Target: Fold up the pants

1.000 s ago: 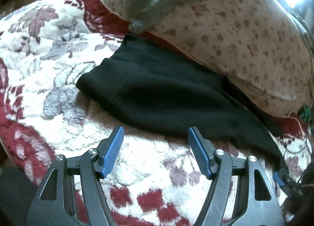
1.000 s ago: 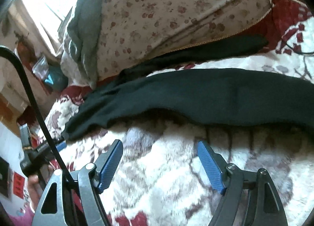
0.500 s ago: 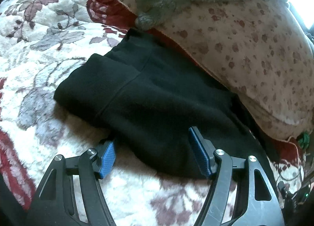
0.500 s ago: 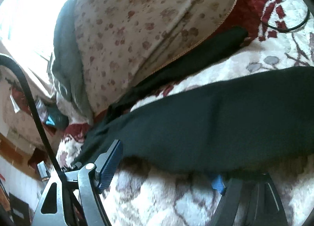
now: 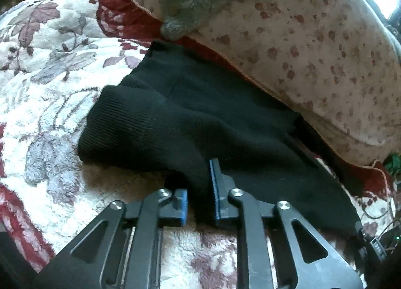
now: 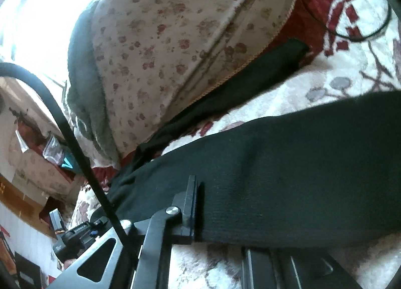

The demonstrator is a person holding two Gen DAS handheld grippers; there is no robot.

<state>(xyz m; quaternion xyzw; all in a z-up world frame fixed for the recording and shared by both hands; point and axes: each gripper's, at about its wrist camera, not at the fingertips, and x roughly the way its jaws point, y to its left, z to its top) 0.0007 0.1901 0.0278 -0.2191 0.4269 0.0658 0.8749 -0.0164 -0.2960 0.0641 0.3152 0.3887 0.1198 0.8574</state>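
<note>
Pinching ribbed black knit pants (image 5: 200, 123), both tongs (image 5: 199, 197) (image 6: 200, 211) just closed.

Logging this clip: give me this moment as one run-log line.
stage: grasp before fold | left gripper: jaws just closed on black pants near edge | right gripper: jaws just closed on pants leg | pants flat on floral blanket

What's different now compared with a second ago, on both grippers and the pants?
Both grippers came forward over the blanket to the near edge of the black pants. The left gripper has just been closing and now pinches a bunch of fabric near the waistband; the right gripper has just been closing on the leg's edge. The pants lie where they were, against the spotted quilt.
</note>
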